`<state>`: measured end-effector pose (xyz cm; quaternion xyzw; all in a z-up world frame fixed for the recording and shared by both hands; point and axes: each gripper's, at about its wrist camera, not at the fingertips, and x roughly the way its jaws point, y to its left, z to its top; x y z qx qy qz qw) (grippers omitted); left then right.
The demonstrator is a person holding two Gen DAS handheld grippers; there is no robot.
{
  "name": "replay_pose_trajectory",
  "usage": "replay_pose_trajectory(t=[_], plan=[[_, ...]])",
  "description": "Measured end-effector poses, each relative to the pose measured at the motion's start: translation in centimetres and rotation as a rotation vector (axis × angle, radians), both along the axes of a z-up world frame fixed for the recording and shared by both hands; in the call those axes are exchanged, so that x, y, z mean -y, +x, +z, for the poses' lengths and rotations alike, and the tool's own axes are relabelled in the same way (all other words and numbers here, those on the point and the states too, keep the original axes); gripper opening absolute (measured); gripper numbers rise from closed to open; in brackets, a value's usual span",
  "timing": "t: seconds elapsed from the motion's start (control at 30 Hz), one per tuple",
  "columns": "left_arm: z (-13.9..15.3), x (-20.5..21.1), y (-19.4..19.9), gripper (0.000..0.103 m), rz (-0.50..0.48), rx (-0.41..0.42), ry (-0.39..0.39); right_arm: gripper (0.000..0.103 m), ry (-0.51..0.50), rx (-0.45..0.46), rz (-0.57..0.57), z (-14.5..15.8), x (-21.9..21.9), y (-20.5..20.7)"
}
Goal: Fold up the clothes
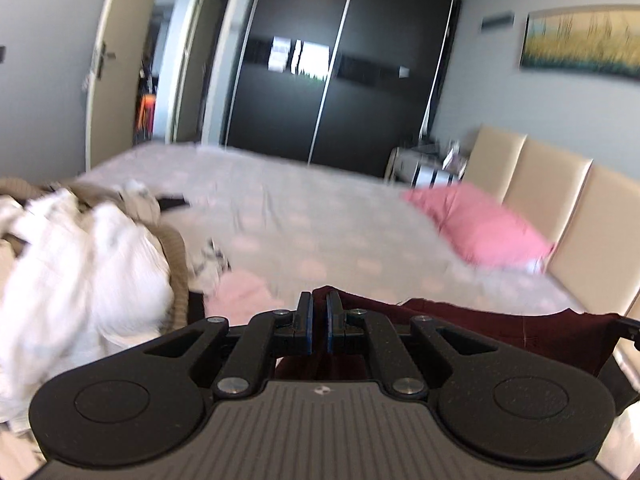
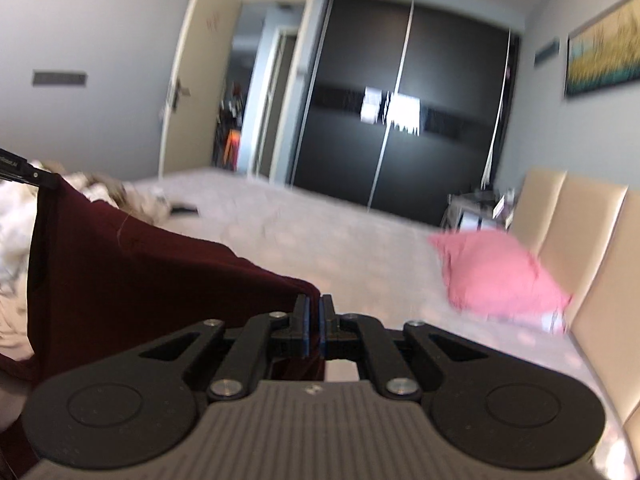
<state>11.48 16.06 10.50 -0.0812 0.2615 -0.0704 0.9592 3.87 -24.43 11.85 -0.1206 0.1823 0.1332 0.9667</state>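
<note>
1. While both views are smeared by blur, the left gripper (image 1: pixel 319 300) shows its jaws pinched nearly together on one corner of a dark maroon garment (image 1: pixel 500 332), the cloth edge caught between the blue pads.
2. From that pinch the maroon garment runs toward 3 o'clock in the left wrist view, its upper hem stretched fairly taut above the bed (image 1: pixel 320 216).
3. At the far 3 o'clock end of that hem a bit of black hardware (image 1: pixel 630 326) shows at the frame edge; whether it touches the cloth cannot be told in this view.
4. The right gripper (image 2: pixel 314 308) likewise has its jaws clamped close on the garment's other corner, and the cloth (image 2: pixel 140 272) hangs away toward 9 o'clock in its view.
5. At 10 o'clock in the right wrist view, the tip of the other gripper meets the top corner of the cloth.
6. A heap of white and beige laundry (image 1: pixel 80 256) lies on the bed at 9 o'clock in the left view, with a pale pink piece (image 1: pixel 240 296) just beside the left gripper's fingers.
7. A pink pillow (image 1: pixel 480 224) rests at 3 o'clock against the cream padded headboard (image 1: pixel 560 200).
8. A dark sliding-door wardrobe (image 1: pixel 340 72) stands at 12 o'clock beyond the bed, with an open door (image 1: pixel 116 60) at 10 o'clock.
</note>
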Motion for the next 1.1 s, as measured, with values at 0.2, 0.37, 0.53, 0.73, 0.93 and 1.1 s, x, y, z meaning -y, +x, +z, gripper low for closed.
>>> replay_pose_trajectory(t=[0.2,0.37,0.53,0.73,0.93,1.1], plan=[[-5.2,1.8,7.8,0.004,-0.023,-0.136,0.103,0.005,-0.036,-0.162,-0.053,-6.2,0.3,9.3],[-9.7,2.8,12.0,0.004,-0.038,-0.219,0.141,0.006,-0.028,-0.283,-0.086,-11.5,0.2,16.3],[-13.9,3.1,14.4,0.007,-0.053,-0.364,0.162,0.006,-0.029,-0.390,-0.082,-15.4,-0.1,19.9],[-14.2,2.8,14.9,0.022,-0.028,-0.402,0.132,0.024,-0.063,-0.446,-0.126,-16.6,0.2,21.2],[-12.3,2.6,13.6,0.038,-0.031,-0.389,0.112,0.034,-0.009,-0.456,-0.170,-15.0,3.1,19.8],[-11.2,2.6,11.4,0.040,-0.058,-0.397,0.119,0.038,0.025,-0.505,-0.188,-14.3,5.0,17.5]])
